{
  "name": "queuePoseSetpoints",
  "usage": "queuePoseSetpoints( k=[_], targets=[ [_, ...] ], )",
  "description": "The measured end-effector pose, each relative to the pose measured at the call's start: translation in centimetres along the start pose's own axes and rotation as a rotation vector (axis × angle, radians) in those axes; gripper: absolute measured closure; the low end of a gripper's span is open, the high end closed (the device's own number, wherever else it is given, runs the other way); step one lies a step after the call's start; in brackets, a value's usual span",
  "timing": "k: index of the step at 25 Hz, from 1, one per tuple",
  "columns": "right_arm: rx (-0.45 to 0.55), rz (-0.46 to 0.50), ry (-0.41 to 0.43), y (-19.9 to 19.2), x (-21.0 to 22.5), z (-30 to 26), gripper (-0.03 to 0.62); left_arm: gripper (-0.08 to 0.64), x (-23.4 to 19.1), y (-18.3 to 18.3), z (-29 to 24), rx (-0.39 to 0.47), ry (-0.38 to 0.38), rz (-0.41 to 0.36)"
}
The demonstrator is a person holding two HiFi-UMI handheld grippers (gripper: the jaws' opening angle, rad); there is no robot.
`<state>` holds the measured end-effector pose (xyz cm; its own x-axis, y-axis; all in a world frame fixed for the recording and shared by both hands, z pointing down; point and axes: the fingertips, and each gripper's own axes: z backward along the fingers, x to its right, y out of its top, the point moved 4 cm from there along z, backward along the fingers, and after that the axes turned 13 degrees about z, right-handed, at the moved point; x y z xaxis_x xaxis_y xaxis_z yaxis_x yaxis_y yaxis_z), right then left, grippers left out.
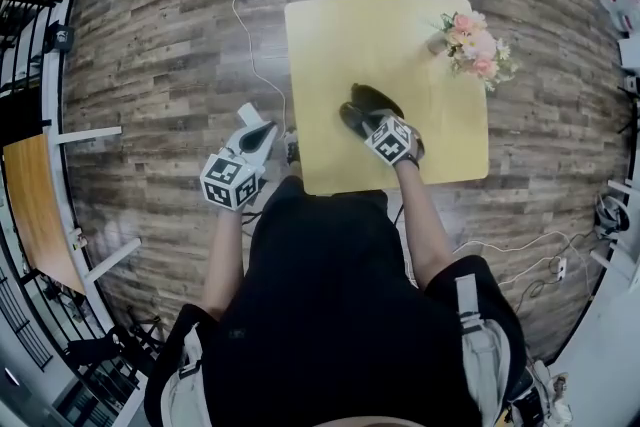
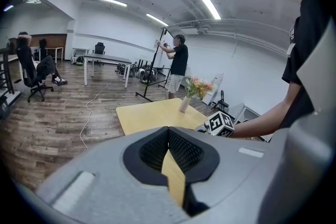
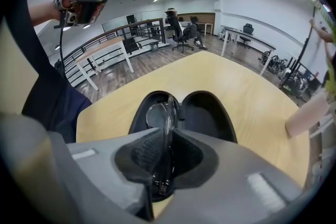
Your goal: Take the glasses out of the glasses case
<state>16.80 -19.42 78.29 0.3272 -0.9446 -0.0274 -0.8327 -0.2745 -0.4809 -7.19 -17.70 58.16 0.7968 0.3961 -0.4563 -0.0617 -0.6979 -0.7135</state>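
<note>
Over the open case (image 3: 207,113) by the table (image 3: 252,86) edge, right claw (image 3: 167,136) pinches glasses (image 3: 168,107); left claw (image 2: 168,136) closed, off-table.

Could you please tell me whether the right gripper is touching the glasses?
Touching. The right gripper view shows the right gripper with its jaws closed on the frame of the glasses, over the open glasses case.

The table (image 1: 330,45) was pale yellow, the glasses case (image 3: 210,107) black, the glasses (image 3: 156,114) clear with a silvery rim. Left claw (image 2: 169,131) and right claw (image 3: 167,136) showed grey with black ribbed pads. Flowers (image 1: 475,45) were pink and cream, the floor (image 1: 160,35) streaky grey-brown planks.
</note>
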Motion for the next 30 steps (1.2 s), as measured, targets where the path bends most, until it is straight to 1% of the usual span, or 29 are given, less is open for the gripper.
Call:
queuePoseSetpoints(
  k=[2, 6, 15, 21, 30],
  targets=[
    [-0.008, -0.008, 0.006, 0.0, -0.1, -0.2, 0.569, 0.549, -0.2, 0.1, -0.1, -0.002, -0.003, 0.0],
    [-0.012, -0.027, 0.014, 0.1, 0.1, -0.2, 0.572, 0.549, -0.4, 0.2, -0.3, -0.005, -0.009, 0.0],
    [-0.009, -0.028, 0.007, 0.1, 0.0, 0.6, 0.574, 0.549, -0.2, 0.2, 0.1, 0.011, -0.01, 0.0],
    [0.02, -0.037, -0.025, -0.4, 0.0, 2.3, 0.574, 0.549, 1.2, -0.5, 0.3, 0.017, -0.023, -0.011],
    [0.099, -0.047, -0.029, -0.2, -0.4, 5.3, 0.574, 0.549, 3.1, -1.0, 0.6, 0.028, -0.037, -0.031]
  ],
)
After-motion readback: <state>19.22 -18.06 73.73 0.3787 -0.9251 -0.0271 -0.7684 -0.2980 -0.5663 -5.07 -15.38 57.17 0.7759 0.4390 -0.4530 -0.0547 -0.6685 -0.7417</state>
